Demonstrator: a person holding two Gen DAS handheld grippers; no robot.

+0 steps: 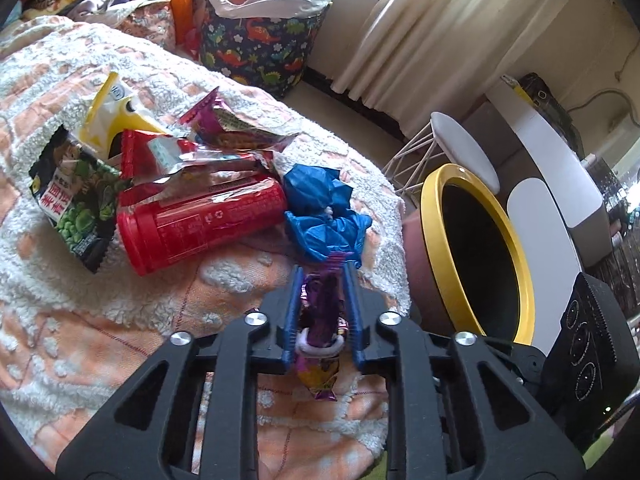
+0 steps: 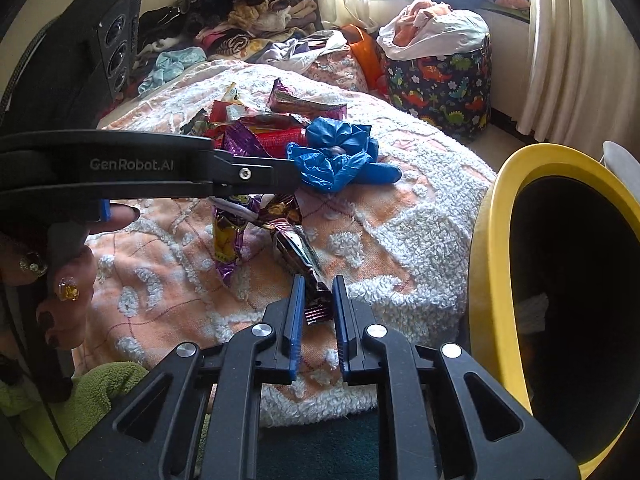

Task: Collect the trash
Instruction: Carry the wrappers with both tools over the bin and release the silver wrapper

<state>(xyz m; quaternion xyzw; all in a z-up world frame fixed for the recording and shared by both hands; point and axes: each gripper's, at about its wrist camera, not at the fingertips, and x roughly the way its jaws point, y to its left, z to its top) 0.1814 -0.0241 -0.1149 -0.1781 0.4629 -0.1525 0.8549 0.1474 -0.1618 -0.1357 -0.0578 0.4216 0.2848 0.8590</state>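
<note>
Bright window daylight, fisheye-warped edges

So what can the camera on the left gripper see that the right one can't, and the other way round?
Only the left wrist view shows the green pea snack bag, the whole red canister and a white stool. Only the right wrist view shows the person's hand, the dark wrapper in the right gripper and clothes heaped at the head of the bed. Both show the purple wrapper pinched by the left gripper, the crumpled blue bag, the yellow-rimmed bin and the dinosaur-print basket.
</note>
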